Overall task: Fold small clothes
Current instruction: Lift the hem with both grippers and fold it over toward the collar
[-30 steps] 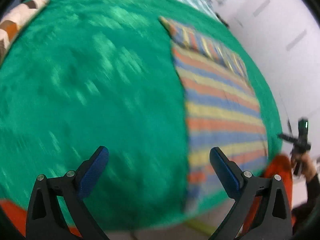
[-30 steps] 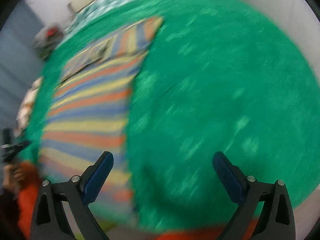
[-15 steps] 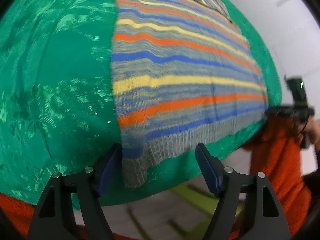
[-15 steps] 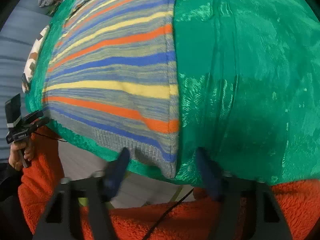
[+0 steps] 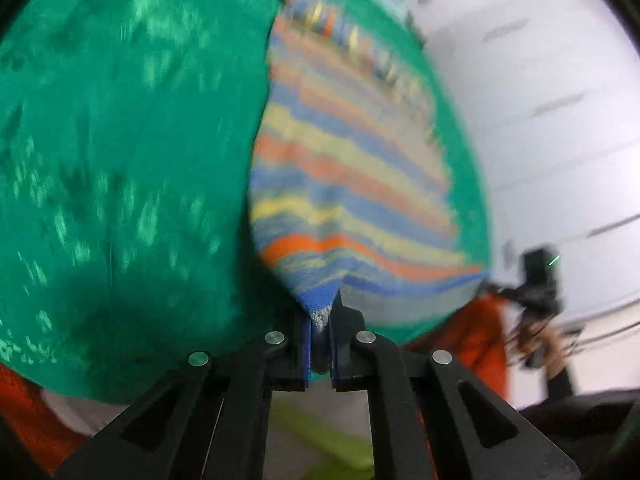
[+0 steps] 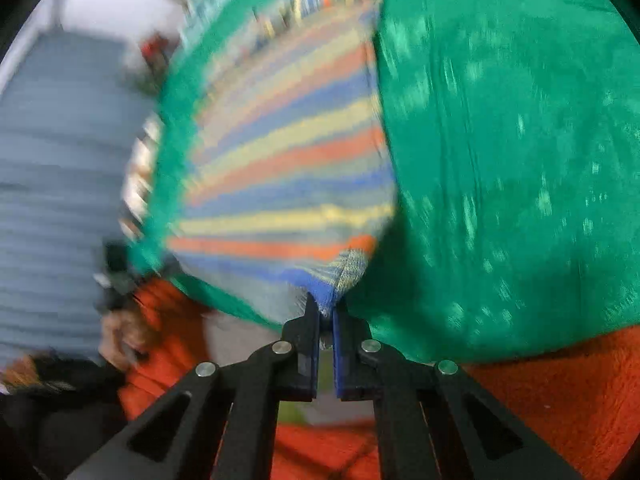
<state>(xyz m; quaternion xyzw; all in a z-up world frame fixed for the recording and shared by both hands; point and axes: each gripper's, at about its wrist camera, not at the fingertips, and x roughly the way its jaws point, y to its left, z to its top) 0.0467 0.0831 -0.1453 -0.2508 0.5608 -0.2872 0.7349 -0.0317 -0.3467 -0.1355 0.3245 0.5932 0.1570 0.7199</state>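
Note:
A striped knit garment (image 5: 344, 152) in blue, orange, yellow and grey lies flat on a green bedspread (image 5: 120, 140). My left gripper (image 5: 320, 320) is shut on its near left hem corner, which is pulled up into a point. In the right wrist view the same striped garment (image 6: 280, 168) spreads away to the left, and my right gripper (image 6: 326, 312) is shut on its near right hem corner, also bunched into a peak. The far end of the garment is blurred.
The green bedspread (image 6: 500, 160) drops off at its near edge. An orange fleece sleeve (image 6: 540, 400) fills the space below it. A hand (image 5: 556, 344) with the other gripper shows at the right. A white wall (image 5: 540, 80) stands beyond, and a grey wall (image 6: 60, 160) on the left.
Both grippers came down to the hem's near corners and went from wide open to shut on them. The corners now rise off the bedspread.

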